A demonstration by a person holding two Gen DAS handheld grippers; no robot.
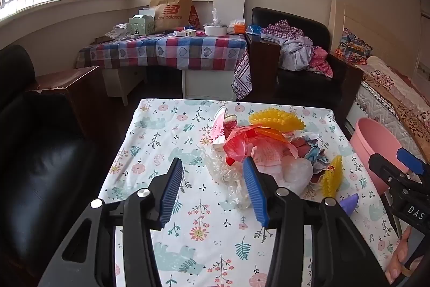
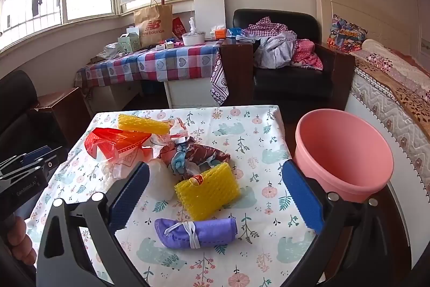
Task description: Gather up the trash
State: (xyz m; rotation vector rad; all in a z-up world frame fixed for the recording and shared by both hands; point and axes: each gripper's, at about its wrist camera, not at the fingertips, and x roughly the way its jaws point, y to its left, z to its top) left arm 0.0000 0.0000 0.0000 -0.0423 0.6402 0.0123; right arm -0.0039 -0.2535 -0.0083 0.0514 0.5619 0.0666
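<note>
A heap of trash lies on the floral tablecloth (image 1: 166, 152): red plastic bag (image 1: 247, 141), clear crumpled plastic (image 1: 228, 174), yellow foam nets (image 1: 276, 120) (image 2: 207, 190), a rolled purple mask (image 2: 196, 231), and crumpled wrappers (image 2: 193, 155). A pink bucket (image 2: 341, 149) stands just off the table's right edge. My left gripper (image 1: 212, 190) is open and empty, just short of the clear plastic. My right gripper (image 2: 215, 198) is wide open and empty, its fingers on either side of the yellow net and the purple mask.
A black armchair (image 1: 40, 152) stands left of the table. A bed (image 2: 389, 88) runs along the right. Behind are a checked-cloth table (image 1: 166, 50) with a paper bag and a black chair (image 2: 290, 66) piled with clothes.
</note>
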